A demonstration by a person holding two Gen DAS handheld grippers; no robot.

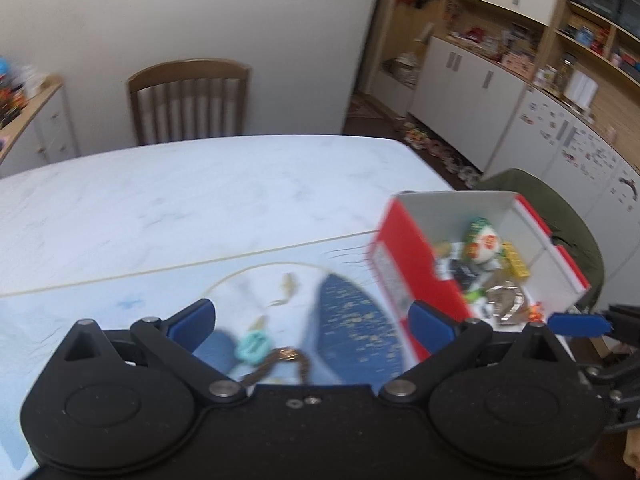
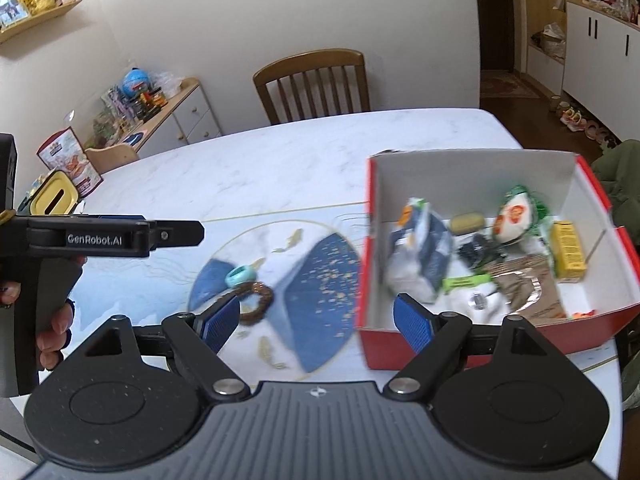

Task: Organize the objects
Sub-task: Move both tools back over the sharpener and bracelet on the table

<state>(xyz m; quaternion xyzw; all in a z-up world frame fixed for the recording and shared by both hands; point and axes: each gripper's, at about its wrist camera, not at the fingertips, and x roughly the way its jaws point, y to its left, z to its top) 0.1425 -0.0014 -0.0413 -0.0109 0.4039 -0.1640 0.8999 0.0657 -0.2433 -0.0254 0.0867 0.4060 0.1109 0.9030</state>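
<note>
Both tools, left [image 1: 312,324] and right [image 2: 316,320], gape empty above a blurred, seemingly brown ring [image 2: 256,300].

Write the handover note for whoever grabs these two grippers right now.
Left gripper: open, empty, above the table mat.
Right gripper: open, empty, near the red box.
Done: box already holds several items, including a yellow carton and a green-and-white packet.
Left: teal ring and brown glittery ring, touching each other on the mat, probably go into the box next.
</note>
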